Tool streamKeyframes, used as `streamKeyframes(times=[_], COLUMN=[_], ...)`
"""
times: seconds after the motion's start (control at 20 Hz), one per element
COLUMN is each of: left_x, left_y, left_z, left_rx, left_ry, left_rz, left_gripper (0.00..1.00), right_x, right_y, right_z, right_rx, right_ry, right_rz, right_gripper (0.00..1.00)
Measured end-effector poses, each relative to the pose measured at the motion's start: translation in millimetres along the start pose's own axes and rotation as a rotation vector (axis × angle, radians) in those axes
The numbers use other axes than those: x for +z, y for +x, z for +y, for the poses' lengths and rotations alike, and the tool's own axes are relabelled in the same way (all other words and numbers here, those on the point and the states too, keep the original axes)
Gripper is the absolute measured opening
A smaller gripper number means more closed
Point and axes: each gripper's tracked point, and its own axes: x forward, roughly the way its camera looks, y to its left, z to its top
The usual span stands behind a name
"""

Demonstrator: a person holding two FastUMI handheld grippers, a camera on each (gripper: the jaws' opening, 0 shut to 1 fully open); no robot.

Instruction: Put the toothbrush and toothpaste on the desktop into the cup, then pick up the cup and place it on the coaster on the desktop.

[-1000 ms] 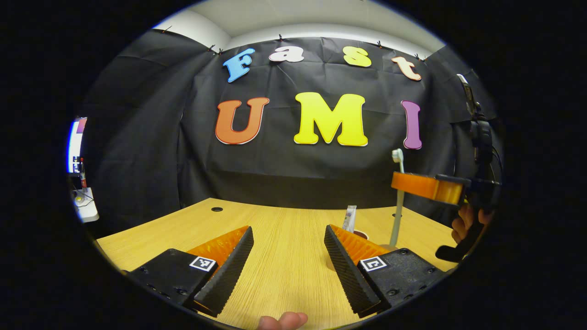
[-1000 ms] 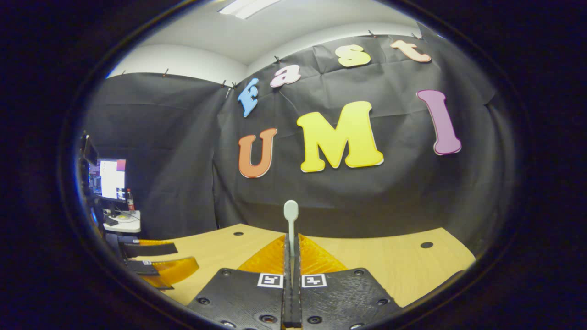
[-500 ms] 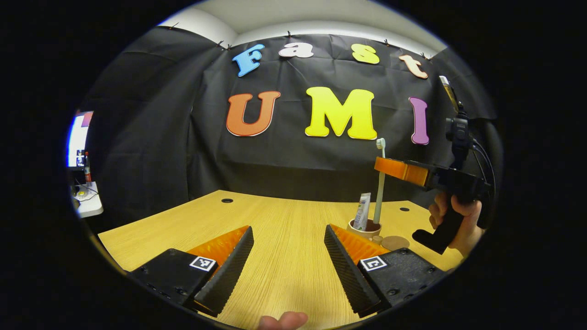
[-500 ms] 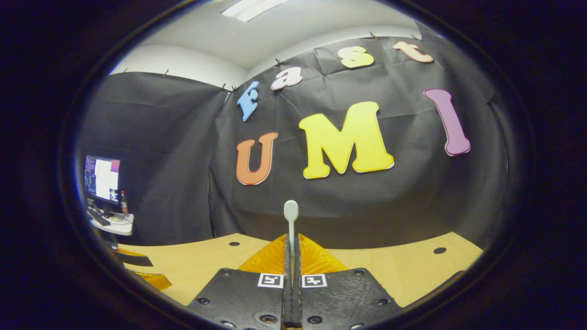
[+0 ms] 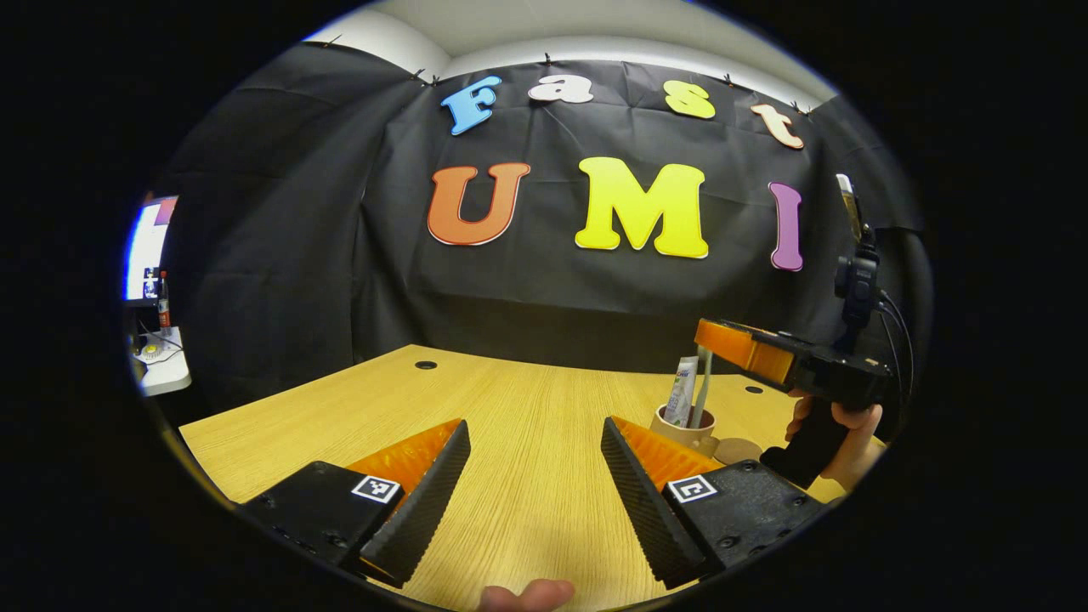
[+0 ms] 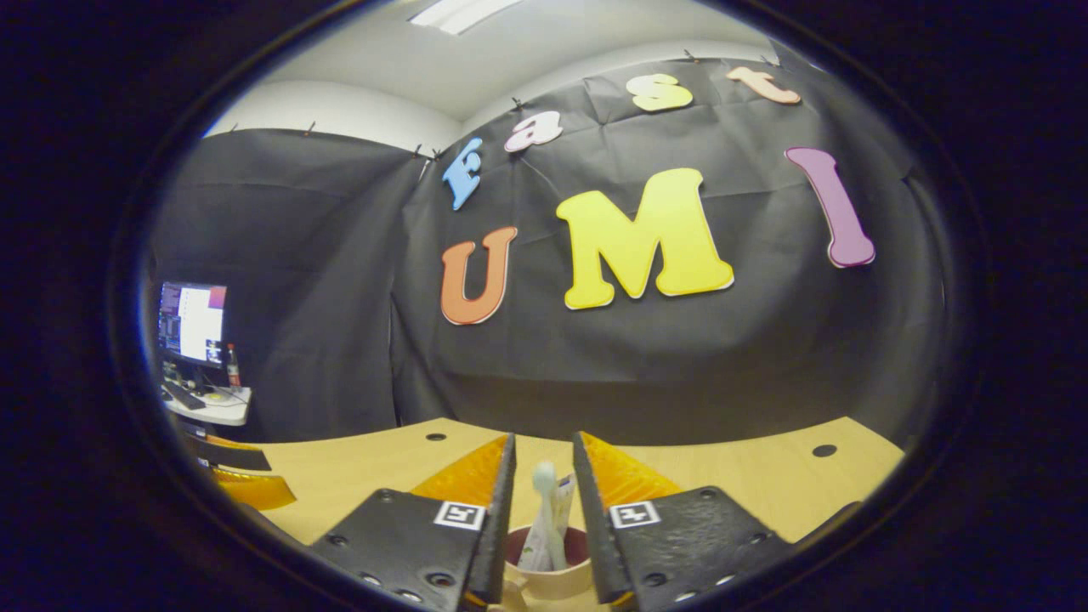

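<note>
In the left gripper view, a fingertip [image 5: 524, 595] shows at the bottom edge, and just beyond it the left gripper [image 5: 535, 493] hangs low over the wooden desk [image 5: 510, 425] with its jaws spread wide and nothing between them. Farther off to the right, the cup [image 5: 685, 427] stands on the desk with the toothpaste [image 5: 682, 393] and the toothbrush [image 5: 702, 389] upright inside it, and the round coaster [image 5: 738, 450] lies flat just beside the cup on its right. A hand [image 5: 837, 438] holds the right gripper [image 5: 722, 338] above the cup. In the right gripper view, the right gripper [image 6: 542, 476] has its jaws parted a little, with the cup [image 6: 544, 569] directly below them; the toothbrush [image 6: 544, 497] and toothpaste [image 6: 561, 501] stand in the cup between the fingers, free of both. Beyond the desk, a monitor [image 6: 191, 323] sits at far left.
</note>
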Motion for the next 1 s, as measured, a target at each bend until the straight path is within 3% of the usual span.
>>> streamKeyframes(times=[0.05, 0.15, 0.3, 0.4, 0.45, 0.5, 0.7, 1.0], left_x=[-0.6, -0.8, 2.6, 5.3, 6.3, 8.6, 14.3, 14.6], left_y=[0.1, -1.6, -4.1, -5.7, -5.8, -6.5, -9.1, -14.6], left_z=[0.2, -4.5, -11.6, -16.9, -20.4, -24.3, -45.8, -97.1], left_rx=[0.002, -0.005, -0.014, -0.023, -0.027, -0.032, -0.064, -0.162], left_ry=[-0.003, -0.013, -0.017, -0.014, -0.017, -0.022, -0.035, -0.086], left_rz=[0.004, 0.014, 0.01, 0.009, 0.01, 0.011, 0.03, 0.173], left_gripper=[0.98, 0.98, 0.98, 0.98, 0.98, 0.98, 0.98, 0.98], right_x=[5.9, 13.4, 22.1, 22.6, 19.7, 21.4, 26.9, 26.2], right_y=[-3.1, -9.1, -21.6, -32.7, -38.5, -50.2, -92.5, -173.2], right_z=[-4.7, -12.2, -21.1, -26.6, -30.0, -35.0, -61.0, -87.3], right_rx=[-0.012, -0.038, -0.059, -0.073, -0.08, -0.095, -0.177, -0.211], right_ry=[0.0, 0.007, 0.017, 0.009, -0.003, -0.023, -0.079, -0.092], right_rz=[-0.017, -0.035, -0.057, -0.049, -0.037, -0.037, -0.047, -0.024], right_gripper=[0.58, 0.76, 0.89, 0.88, 0.95, 0.97, 0.98, 0.97])
